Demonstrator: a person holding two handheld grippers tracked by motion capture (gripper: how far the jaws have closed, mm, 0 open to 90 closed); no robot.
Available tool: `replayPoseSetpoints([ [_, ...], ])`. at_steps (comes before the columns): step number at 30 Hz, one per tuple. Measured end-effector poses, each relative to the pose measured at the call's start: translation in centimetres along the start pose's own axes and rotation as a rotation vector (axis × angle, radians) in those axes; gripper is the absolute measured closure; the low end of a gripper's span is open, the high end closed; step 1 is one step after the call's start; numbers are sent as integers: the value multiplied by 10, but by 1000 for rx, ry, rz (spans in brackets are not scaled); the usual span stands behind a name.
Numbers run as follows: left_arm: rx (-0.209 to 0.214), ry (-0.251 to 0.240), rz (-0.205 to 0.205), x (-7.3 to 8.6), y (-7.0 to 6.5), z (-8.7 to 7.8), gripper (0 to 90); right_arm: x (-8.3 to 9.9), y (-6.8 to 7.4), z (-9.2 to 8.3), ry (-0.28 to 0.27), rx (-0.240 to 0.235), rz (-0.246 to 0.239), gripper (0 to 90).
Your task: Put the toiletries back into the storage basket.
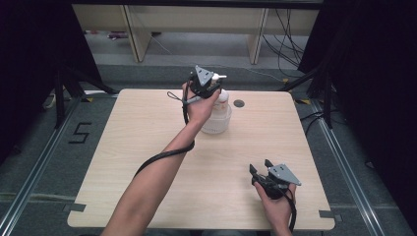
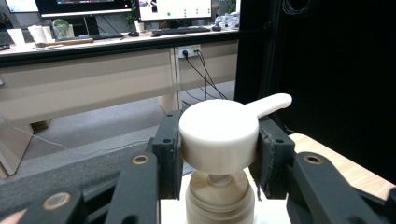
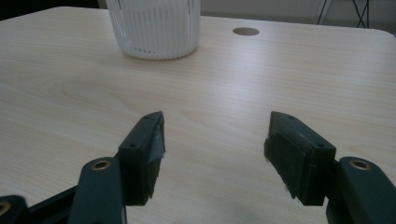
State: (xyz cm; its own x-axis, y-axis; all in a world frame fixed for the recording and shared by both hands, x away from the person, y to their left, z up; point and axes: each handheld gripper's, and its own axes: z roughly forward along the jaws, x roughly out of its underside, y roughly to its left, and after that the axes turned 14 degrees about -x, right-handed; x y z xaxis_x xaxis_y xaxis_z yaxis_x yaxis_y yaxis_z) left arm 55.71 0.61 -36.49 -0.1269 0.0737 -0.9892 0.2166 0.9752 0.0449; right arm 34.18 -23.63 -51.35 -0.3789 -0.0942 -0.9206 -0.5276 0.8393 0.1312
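Left gripper: jaws clamped on either side of the white pump head of a pump bottle, upper centre of the high view, far side of the wooden table. Contents of the ribbed translucent body: cannot tell. Right gripper: jaws wide apart, holding nothing, low over the table at lower right of the high view.

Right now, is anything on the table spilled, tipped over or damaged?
Nothing stands out. The pump bottle stands upright on the table, and no liquid shows around its base. The left gripper is closed on the pump head. The right gripper is open above bare wood.
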Motion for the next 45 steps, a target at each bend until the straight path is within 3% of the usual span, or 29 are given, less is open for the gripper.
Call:
replayPoseSetpoints([
  [4,5,-5,-1,1,0,-1,583,0,0,0,-16,9,-3,380],
  [8,2,-4,-4,1,0,-1,581,0,-1,0,3,-6,-11,379],
  [12,2,3,-5,0,0,-2,580,0,-1,-1,3,9,-17,377],
  [13,1,3,-6,0,0,-2,579,0,0,-1,2,12,-12,377],
  [14,1,3,-6,0,0,-2,577,1,4,0,-5,8,46,376],
  [15,2,7,-14,0,0,-1,570,0,1,0,-13,8,10,376],
  [16,-1,11,-17,0,0,-1,556,0,-1,0,-9,11,-16,375],
  [24,-8,17,-32,1,0,-2,412,0,-1,-1,0,11,-17,375],
  [25,-9,18,-38,0,0,-3,399,0,0,-1,2,10,-11,375],
  [26,-10,19,-40,-1,0,-3,388,0,3,0,-3,5,28,375],
  [27,-9,20,-42,-1,0,-4,378,1,3,0,-4,5,27,375],
  [32,8,27,-40,-3,1,-11,334,1,3,1,-15,5,27,375],
  [33,8,28,-39,-4,1,-12,328,0,0,0,-13,9,-13,375],
  [37,21,32,-33,-7,1,-19,318,0,0,0,-17,11,-11,375],
  [39,28,37,-28,-7,2,-22,317,1,3,1,-16,7,24,375],
  [45,43,40,-36,-5,8,-31,315,1,1,1,-15,5,11,375],
])
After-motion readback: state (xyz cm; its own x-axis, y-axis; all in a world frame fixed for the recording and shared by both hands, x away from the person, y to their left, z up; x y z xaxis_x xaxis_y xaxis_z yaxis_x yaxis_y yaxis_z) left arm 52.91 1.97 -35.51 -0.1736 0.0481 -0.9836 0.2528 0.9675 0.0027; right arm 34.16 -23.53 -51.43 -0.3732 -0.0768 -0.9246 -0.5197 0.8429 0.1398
